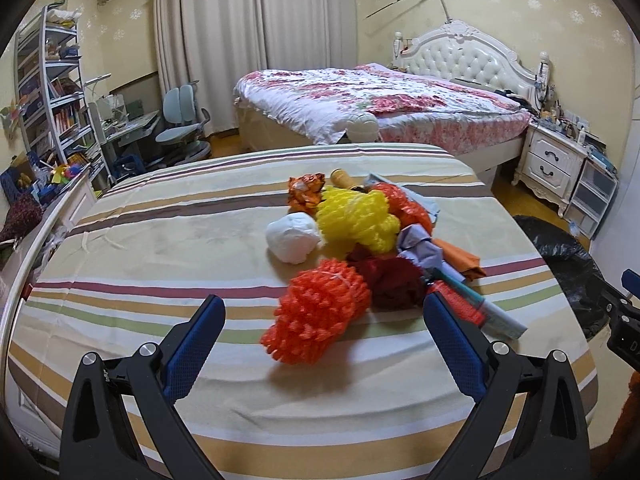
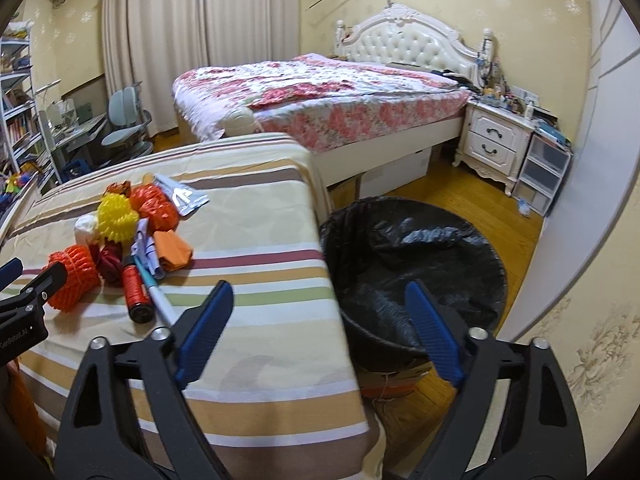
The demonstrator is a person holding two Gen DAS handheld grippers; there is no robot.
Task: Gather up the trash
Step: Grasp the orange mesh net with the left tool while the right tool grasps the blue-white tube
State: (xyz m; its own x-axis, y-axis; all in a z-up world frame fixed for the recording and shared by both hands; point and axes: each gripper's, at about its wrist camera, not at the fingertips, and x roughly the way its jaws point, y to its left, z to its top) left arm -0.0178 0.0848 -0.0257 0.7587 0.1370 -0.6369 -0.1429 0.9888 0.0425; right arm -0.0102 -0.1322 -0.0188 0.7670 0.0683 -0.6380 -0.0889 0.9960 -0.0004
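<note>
Several scraps of trash sit heaped on the striped sheet (image 1: 160, 240) in the left wrist view: an orange net (image 1: 318, 312) nearest, a white wad (image 1: 292, 238) behind it, a yellow net (image 1: 358, 218), a dark red bundle (image 1: 390, 282) and an orange paper (image 1: 460, 258) to the right. The left gripper (image 1: 322, 320) stands wide, empty, its fingers either side of the orange net but not touching it. The risk here, I judge, is that the net is springy foam (light, easily squashed) and could pop out of the pads or drag the red bundle along if closed off-centre.

From the right wrist view, the right gripper (image 2: 320, 306) is also spread wide and holds nothing, straddling the sheet's edge and the bin (image 2: 420, 248) lined with a black bag, which stands on the floor just beside the bed. The pile lies to the left, with a red tube (image 2: 134, 290) and a pale stick (image 2: 160, 296) nearest. A careless reach could roll the tube off the sheet, or a drop could miss the bin's rim.
</note>
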